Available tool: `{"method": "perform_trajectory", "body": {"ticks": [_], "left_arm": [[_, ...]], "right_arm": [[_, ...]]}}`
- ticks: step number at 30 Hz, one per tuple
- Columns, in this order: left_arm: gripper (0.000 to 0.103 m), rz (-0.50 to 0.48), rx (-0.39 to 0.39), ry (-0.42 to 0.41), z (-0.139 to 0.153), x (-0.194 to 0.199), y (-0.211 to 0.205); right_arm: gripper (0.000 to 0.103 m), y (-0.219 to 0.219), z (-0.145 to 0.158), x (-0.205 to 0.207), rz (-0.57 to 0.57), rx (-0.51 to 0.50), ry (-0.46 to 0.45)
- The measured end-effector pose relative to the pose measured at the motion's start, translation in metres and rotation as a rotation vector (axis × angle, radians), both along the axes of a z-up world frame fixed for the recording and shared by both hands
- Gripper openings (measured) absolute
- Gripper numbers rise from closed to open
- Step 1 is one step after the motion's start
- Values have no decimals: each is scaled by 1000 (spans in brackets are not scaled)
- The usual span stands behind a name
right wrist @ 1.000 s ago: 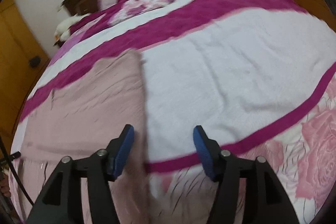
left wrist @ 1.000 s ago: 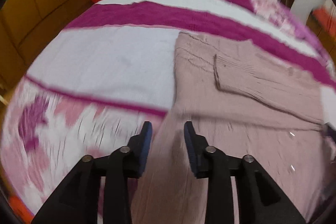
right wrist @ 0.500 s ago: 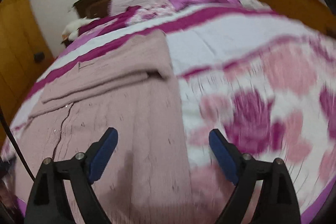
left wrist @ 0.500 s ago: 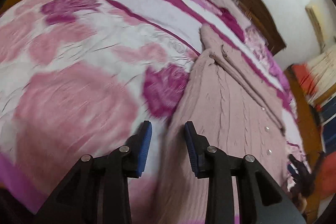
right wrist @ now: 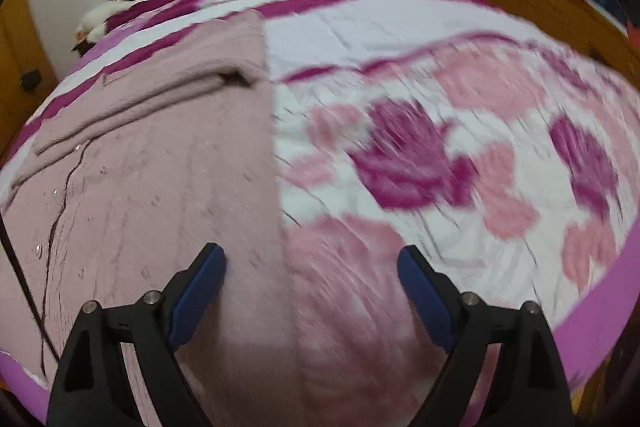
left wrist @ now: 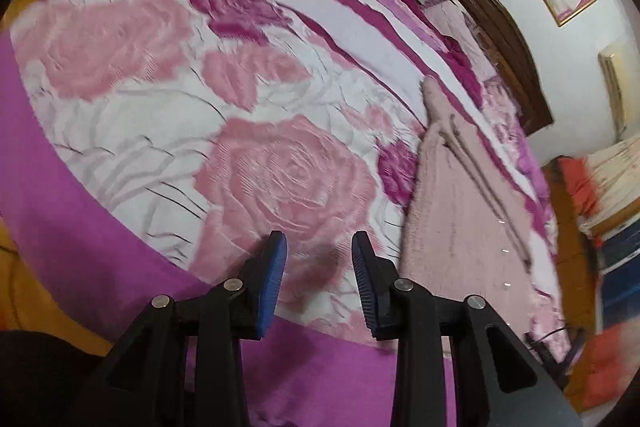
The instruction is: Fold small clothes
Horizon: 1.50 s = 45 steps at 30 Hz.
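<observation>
Left gripper (left wrist: pixel 318 259): narrow gap, empty; sweater (left wrist: pixel 460 227) just right.
Right gripper (right wrist: pixel 312 275): wide open, empty, astride sweater (right wrist: pixel 160 187) edge.

Left black two-finger gripper with blue ribbed pads (left wrist: pixel 318 269): jaws narrow but with a visible gap, nothing between the pads, pitched down and forward. One blue pad (left wrist: pixel 272 277) shows its ribbing clearly; both black finger arms run up from the bottom edge, silver pivot pins visible.

Right black two-finger gripper with blue pads (right wrist: pixel 312 283): jaws spread wide, just been opening, nothing clamped between them. Pointing steeply down. Right-side pad (right wrist: pixel 424 291) well apart from its mate. View is motion-blurred.
</observation>
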State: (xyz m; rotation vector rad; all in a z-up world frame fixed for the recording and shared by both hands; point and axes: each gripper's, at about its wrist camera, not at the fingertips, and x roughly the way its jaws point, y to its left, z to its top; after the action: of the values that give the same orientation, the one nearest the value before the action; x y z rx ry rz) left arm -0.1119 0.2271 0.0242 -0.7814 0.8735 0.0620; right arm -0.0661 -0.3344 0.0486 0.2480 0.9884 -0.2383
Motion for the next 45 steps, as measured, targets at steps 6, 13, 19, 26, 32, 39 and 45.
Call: {"method": "perform_trajectory", "body": {"ticks": [6, 13, 19, 26, 32, 39, 45], "left_arm": [[22, -235, -112, -37, -2, 5, -52], [0, -203, -69, 78, -18, 17, -66], [0, -174, -169, 37, -17, 1, -59], [0, -90, -125, -137, 23, -36, -48], [0, -109, -149, -201, 40, -63, -43], [0, -151, -135, -249, 60, -96, -46], [0, -142, -155, -274, 65, -132, -38]], "right_arm": [[90, -5, -5, -41, 52, 210, 10], [49, 1, -22, -43, 127, 339, -61], [7, -31, -26, -52, 76, 571, -124], [6, -30, 25, -85, 141, 513, -285], [6, -35, 56, -101, 169, 478, -331], [6, -33, 84, -131, 188, 441, -361], [6, -29, 97, -167, 216, 412, -372]]}}
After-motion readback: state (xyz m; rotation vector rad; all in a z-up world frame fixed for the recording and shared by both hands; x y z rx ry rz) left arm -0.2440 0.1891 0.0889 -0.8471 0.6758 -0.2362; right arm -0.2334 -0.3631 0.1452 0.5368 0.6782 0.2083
